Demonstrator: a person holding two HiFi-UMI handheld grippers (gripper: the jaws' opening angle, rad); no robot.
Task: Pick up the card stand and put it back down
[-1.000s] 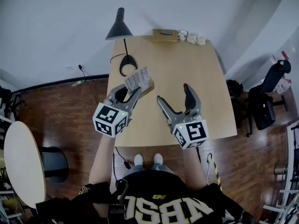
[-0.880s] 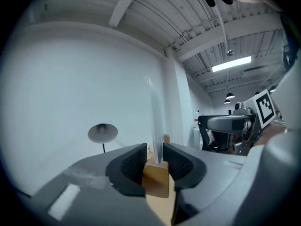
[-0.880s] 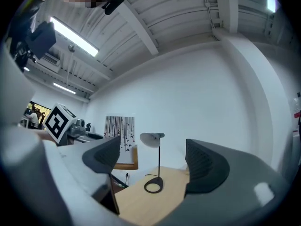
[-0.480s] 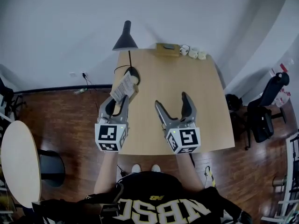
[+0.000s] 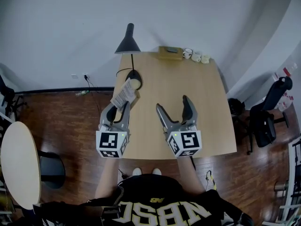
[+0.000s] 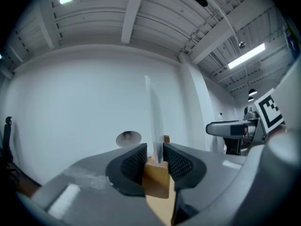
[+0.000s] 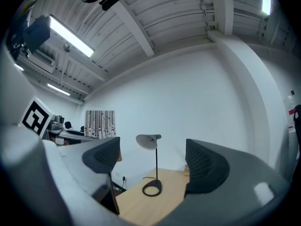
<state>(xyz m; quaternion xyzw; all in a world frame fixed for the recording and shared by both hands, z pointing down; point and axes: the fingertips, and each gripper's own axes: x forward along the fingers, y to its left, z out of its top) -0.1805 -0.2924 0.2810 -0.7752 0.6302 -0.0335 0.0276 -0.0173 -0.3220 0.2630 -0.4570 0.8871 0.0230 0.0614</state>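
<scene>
The card stand is a small wooden block (image 6: pixel 156 178) with a clear upright card (image 6: pixel 154 121) slotted in it; the card carries barcode stripes (image 5: pixel 123 94). My left gripper (image 5: pixel 121 105) is shut on the block, its pads (image 6: pixel 135 163) pressing both sides, and it holds the stand in the air over the table's left edge (image 5: pixel 116 86), pointing up toward wall and ceiling. My right gripper (image 5: pixel 175 107) is open and holds nothing, hovering over the middle of the wooden table; between its pads (image 7: pixel 201 164) I see only the lamp. The striped card (image 7: pixel 99 123) shows at that view's left.
A black desk lamp (image 5: pixel 128 44) stands at the table's back left, its ring base (image 5: pixel 134 74) just beyond the held card. A wooden box (image 5: pixel 170 52) and mugs (image 5: pixel 195 56) sit along the back edge. A round white table (image 5: pixel 19 161) is at left, an office chair (image 5: pixel 270 112) at right.
My left gripper has carried the card stand leftward, from over the table's left part to over its left edge, still shut on it. The right gripper has stayed open, nearly in place.
</scene>
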